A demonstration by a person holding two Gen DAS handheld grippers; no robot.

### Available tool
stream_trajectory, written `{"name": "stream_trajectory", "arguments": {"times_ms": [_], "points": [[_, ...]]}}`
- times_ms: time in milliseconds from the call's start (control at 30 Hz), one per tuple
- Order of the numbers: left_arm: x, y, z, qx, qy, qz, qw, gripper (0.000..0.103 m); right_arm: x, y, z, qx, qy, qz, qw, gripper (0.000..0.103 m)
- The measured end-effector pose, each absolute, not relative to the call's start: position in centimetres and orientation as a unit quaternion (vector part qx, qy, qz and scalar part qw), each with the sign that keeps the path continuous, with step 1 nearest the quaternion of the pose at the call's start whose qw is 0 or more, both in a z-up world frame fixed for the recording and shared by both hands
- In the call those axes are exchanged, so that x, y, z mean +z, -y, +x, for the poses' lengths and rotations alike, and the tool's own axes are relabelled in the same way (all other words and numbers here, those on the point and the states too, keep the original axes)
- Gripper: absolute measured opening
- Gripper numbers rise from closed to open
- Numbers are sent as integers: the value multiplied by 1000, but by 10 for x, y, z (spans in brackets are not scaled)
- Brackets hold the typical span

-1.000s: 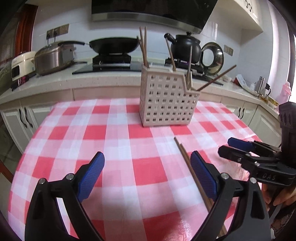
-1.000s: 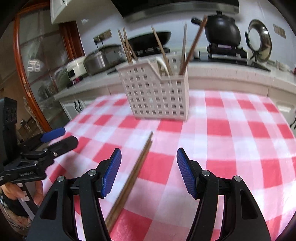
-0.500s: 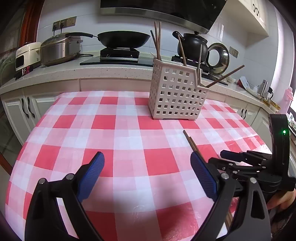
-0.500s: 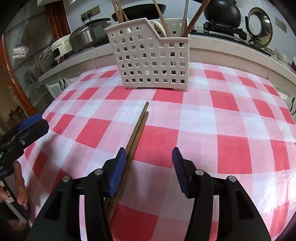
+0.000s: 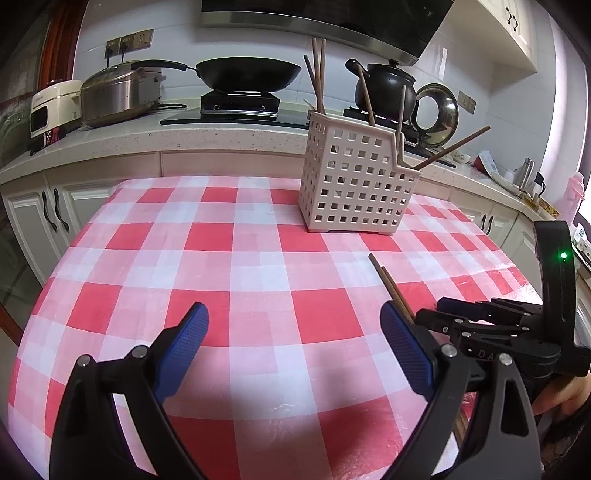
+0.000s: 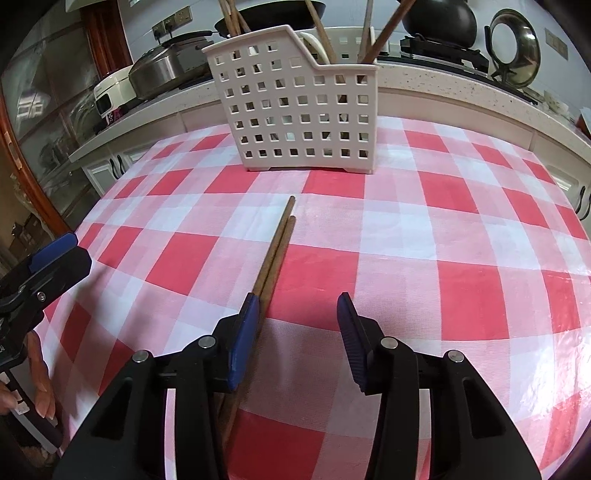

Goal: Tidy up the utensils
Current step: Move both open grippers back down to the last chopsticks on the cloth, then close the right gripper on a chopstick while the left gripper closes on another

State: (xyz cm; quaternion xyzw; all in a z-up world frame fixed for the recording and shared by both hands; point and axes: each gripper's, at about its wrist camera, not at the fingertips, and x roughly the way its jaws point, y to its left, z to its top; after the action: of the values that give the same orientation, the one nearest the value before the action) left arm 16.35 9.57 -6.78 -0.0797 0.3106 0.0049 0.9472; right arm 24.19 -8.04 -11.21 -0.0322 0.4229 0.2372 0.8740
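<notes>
White basket [image 6: 303, 110] holds upright chopsticks [image 6: 321, 31]; both hand-held grippers, left [image 5: 291, 350] and right [image 6: 297, 338], gape apart.

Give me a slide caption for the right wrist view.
Open right gripper lowered beside two brown wooden chopsticks lying before white perforated plastic utensil basket.
</notes>
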Motion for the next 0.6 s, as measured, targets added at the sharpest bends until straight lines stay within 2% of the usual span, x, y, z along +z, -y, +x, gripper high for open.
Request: {"name": "stream_trajectory", "arguments": {"times_ms": [167, 300, 600], "points": [[-68, -100, 163, 6, -310, -84, 947, 91, -112, 73, 240, 229, -423, -45, 875, 40], [-69, -102, 163, 7, -310, -87, 947, 91, -111, 61, 235, 227, -421, -67, 876, 30], [-67, -112, 158, 14, -305, -95, 947, 91, -112, 45, 234, 216, -415, -102, 878, 18]]}}
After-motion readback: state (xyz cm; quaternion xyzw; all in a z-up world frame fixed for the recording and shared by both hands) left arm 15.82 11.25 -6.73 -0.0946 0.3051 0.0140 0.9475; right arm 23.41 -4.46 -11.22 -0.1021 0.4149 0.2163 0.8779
